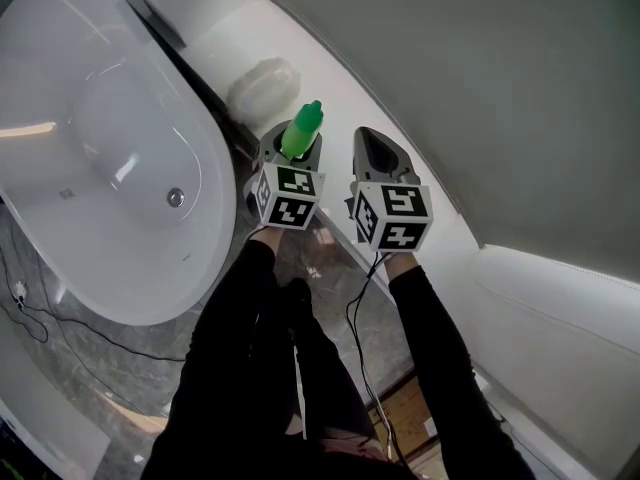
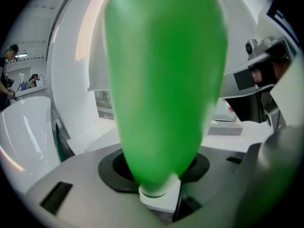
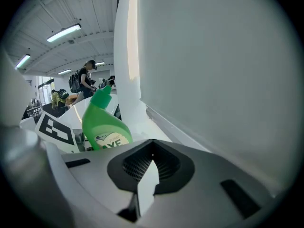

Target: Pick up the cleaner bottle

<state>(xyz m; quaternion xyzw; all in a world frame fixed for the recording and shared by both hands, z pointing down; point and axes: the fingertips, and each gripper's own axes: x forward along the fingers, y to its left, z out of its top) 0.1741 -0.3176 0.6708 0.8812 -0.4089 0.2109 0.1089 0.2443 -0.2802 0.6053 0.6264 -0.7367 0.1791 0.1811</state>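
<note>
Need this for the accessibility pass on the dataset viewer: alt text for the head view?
Seen from above, the left gripper grips a green plastic cleaner bottle over a white ledge beside a white oval bathtub. The right gripper, jaws together and empty, hovers alongside. Both are held by a person's black-sleeved arms.

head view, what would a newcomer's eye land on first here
The bright green bottle, held in the left claw at the centre, stands out against all the white. Left of it lies a big white bathtub; the right claw beside the bottle is shut and empty.
</note>
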